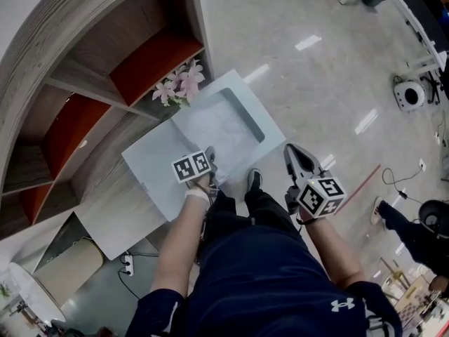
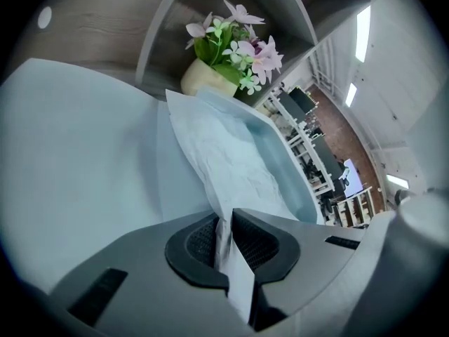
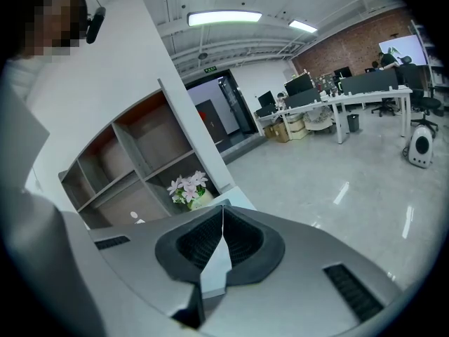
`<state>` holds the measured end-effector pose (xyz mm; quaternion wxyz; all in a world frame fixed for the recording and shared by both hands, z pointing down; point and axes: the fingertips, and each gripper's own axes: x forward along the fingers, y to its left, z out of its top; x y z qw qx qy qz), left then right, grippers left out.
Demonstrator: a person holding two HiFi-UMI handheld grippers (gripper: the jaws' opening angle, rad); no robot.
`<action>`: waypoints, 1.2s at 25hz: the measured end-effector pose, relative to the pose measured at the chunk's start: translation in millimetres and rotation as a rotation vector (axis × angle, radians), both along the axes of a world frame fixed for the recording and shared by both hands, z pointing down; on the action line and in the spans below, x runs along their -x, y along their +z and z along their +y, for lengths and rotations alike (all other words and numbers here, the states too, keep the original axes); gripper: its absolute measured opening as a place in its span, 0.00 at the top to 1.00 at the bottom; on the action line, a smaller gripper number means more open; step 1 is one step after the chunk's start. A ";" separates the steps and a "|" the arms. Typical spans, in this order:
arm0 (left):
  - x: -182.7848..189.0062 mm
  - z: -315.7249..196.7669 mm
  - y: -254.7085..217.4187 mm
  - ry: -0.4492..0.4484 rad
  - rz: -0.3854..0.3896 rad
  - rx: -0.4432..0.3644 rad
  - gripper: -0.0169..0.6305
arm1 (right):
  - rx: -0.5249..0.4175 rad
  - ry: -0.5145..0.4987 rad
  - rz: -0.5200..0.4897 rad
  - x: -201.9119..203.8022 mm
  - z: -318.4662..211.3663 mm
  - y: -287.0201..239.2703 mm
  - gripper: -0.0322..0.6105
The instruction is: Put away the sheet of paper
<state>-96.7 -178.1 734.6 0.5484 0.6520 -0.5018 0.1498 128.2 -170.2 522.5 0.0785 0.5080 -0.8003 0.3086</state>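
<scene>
A crinkled white sheet of paper [image 1: 210, 128] lies partly across a shallow light-blue tray [image 1: 261, 126] on a pale blue tabletop [image 1: 151, 177]. My left gripper [image 1: 210, 159] is shut on the sheet's near corner. In the left gripper view the paper [image 2: 228, 156] runs from between the pads [image 2: 203, 241] up over the tray's rim [image 2: 298, 184]. My right gripper [image 1: 291, 154] hangs off to the right of the table, above the floor. Its jaws [image 3: 222, 215] are shut with nothing between them.
A pot of pink flowers [image 1: 179, 86] stands at the table's far edge, in front of a curved wooden shelf unit [image 1: 84, 97] with red-backed cubbies. A white round device [image 1: 408, 95] and cables lie on the glossy floor at right. Desks stand far off.
</scene>
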 end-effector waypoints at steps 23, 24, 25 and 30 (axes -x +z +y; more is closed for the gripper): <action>-55.1 -32.5 -15.9 0.142 0.006 -0.053 0.51 | -0.017 0.003 -0.057 -29.0 0.9 -11.3 0.93; -44.8 -30.5 -23.9 0.127 -0.010 -0.069 0.50 | -0.026 -0.008 -0.061 -25.1 -1.9 -14.0 0.93; -33.0 -27.5 -32.9 0.108 -0.025 -0.085 0.50 | -0.034 -0.020 -0.063 -20.9 -4.7 -16.6 0.93; 19.9 -11.0 -104.3 0.025 -0.068 -0.225 0.62 | -0.073 -0.074 -0.099 1.1 -19.6 -39.4 0.93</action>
